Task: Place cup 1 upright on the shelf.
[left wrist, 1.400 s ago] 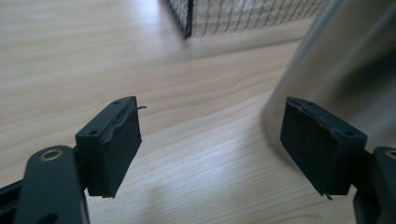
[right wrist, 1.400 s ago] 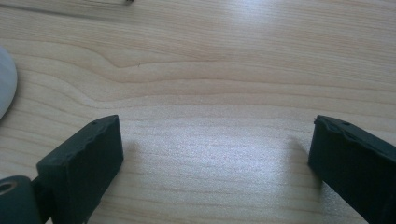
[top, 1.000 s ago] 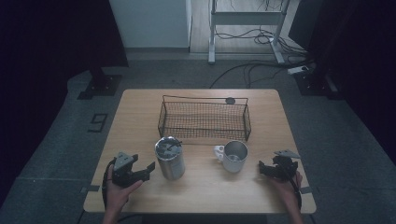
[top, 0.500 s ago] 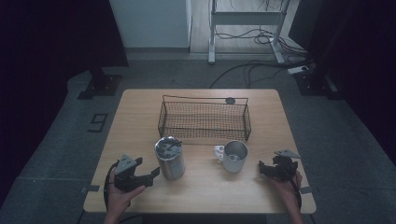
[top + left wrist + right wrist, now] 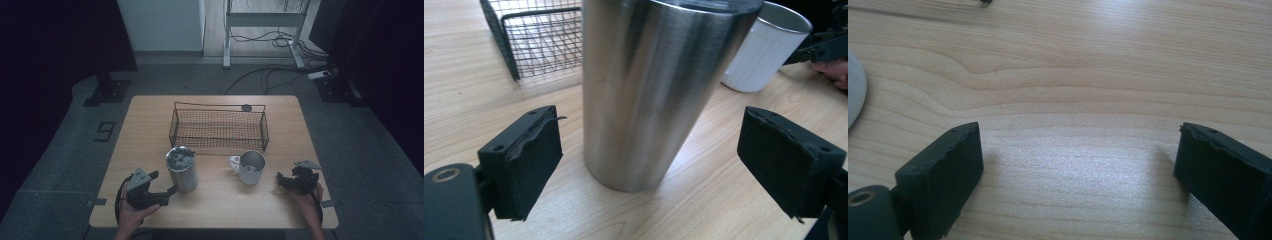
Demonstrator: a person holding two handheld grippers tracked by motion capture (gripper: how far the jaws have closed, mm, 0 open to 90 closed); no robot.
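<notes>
Closing in over the last second, the left tool [image 5: 167, 192] stood wide beside the tumbler [image 5: 181, 169] near the surface's front edge, ready to grasp; the right tool [image 5: 286, 181] lay wide.

Two hands, two grippers, jaws wide apart.
The left gripper [image 5: 170, 191] and right gripper [image 5: 281, 179] both sit low, pointing inward.
</notes>
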